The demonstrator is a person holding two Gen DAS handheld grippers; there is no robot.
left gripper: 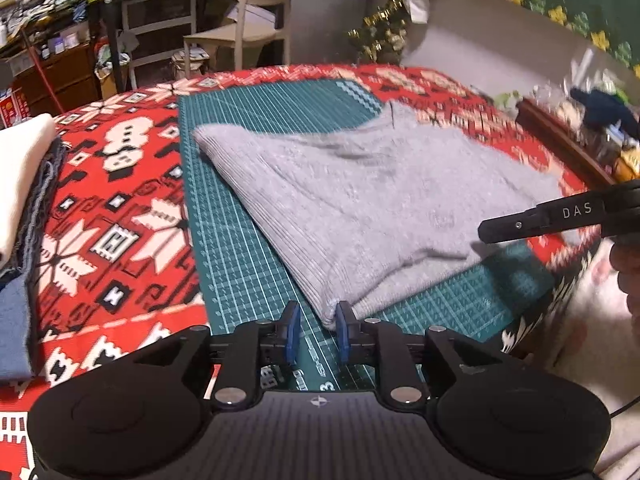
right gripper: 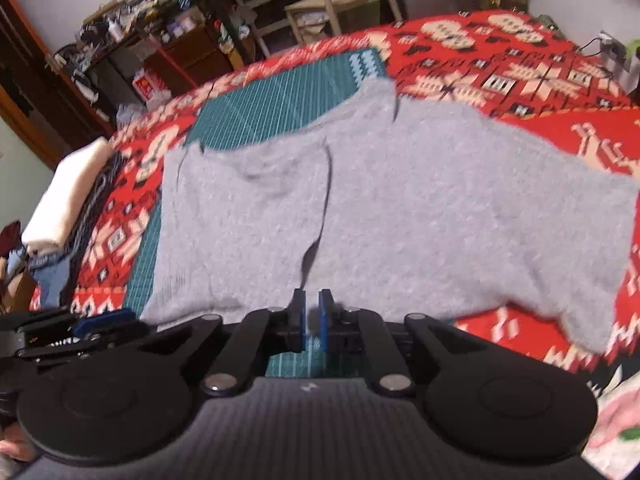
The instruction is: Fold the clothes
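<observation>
- Left wrist view: your left tongs (left gripper: 318,334) stand spread at the grey sweater's (left gripper: 360,208) ribbed hem corner.
- Right tongs (right gripper: 312,320) nearly pressed together on the near edge (whether they pinch it, I cannot tell).
- Soft, floppy knit; take hold at the hem.

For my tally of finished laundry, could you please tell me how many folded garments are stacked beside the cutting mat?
3, at the table's left edge: a cream garment on top, a dark denim one beneath, a light blue one lowest. More may be hidden.
</observation>
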